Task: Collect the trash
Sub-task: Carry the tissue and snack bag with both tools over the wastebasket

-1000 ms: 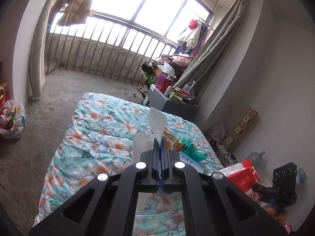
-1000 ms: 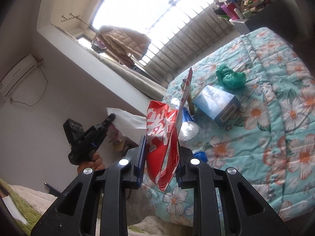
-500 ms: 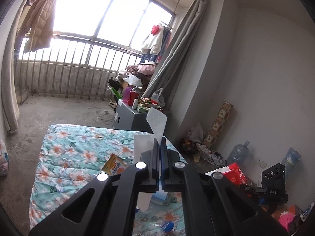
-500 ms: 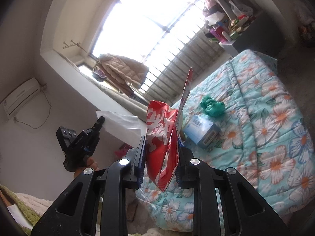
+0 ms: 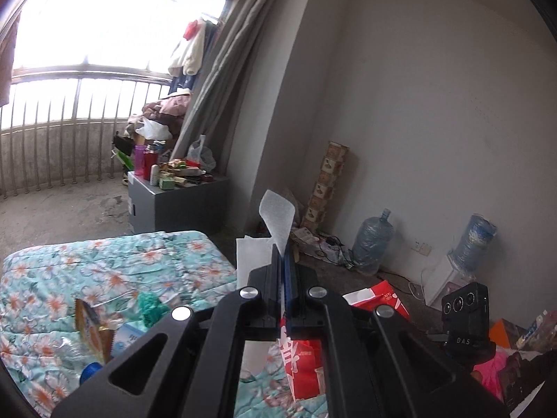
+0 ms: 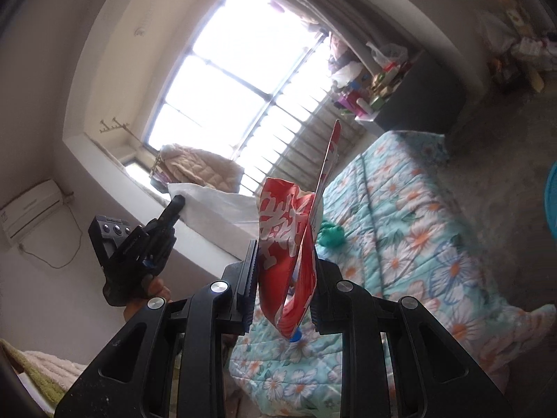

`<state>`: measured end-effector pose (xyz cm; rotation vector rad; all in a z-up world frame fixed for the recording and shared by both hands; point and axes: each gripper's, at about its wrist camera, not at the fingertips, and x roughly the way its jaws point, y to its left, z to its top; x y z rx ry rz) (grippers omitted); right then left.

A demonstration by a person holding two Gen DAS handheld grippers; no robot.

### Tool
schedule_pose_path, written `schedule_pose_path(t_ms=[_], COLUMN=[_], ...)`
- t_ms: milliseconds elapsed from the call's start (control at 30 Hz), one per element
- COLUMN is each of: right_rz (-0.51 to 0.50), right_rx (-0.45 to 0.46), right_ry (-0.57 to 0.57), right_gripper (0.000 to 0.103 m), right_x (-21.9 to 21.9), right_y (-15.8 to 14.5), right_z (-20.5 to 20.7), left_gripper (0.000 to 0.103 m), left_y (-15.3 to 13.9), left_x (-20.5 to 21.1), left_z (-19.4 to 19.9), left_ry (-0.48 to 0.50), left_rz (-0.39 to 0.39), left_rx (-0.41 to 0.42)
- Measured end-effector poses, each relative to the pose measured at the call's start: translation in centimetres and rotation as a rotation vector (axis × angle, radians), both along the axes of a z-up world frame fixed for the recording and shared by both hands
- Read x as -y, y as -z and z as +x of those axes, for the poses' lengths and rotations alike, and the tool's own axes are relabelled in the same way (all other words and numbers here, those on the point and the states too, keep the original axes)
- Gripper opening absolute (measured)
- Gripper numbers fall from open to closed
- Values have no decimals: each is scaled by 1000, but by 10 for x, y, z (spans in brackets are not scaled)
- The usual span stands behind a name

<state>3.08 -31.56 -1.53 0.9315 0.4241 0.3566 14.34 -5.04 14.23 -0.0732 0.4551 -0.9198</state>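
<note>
My left gripper (image 5: 282, 261) is shut on a white tissue (image 5: 276, 221), which sticks up past the fingertips and hangs down beside them. It also shows in the right wrist view (image 6: 216, 205), held by the left gripper (image 6: 175, 203). My right gripper (image 6: 285, 250) is shut on a red and white snack wrapper (image 6: 282, 244), held in the air above the bed's edge; the wrapper also shows in the left wrist view (image 5: 303, 355). On the floral bedspread (image 5: 69, 278) lie a green plastic wad (image 5: 151, 308), an orange snack packet (image 5: 88, 324), a blue tissue box (image 5: 127, 339) and a clear bottle with a blue cap (image 5: 88, 372).
A grey cabinet (image 5: 174, 205) loaded with bottles and boxes stands by the curtain. Two large water jugs (image 5: 372, 240) and a stack of boxes (image 5: 323, 188) stand along the right wall. A blue bin edge (image 6: 551, 205) shows at the far right of the right wrist view.
Both grippers swung right and away from the bed, each still holding its item. The left view now faces the right wall, and the bed has slid to the lower left.
</note>
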Motion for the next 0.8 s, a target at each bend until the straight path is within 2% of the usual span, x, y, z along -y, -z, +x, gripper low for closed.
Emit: schedule_pose_path(t_ms=[300,500,633,800], right_rz=[-23,-42,-75,-132], right_rx=[-28,-72,-120,-234], right_ry=[169,265,346,522], right_gripper=[23,23,23,23], right_x=[55,82,99,141], right_y=[7,17,26,45], right_z=[-37,-48,-51,-68], left_gripper=[1,1,1,1], left_y=[19,38,56,86], left_x=[115,191,241,312], left_z=[-3,-5,-4,-1], left_ry=[177,272,337,417], left_rz=[92,154,197,267], left_rx=[-31,-66,-99,-143])
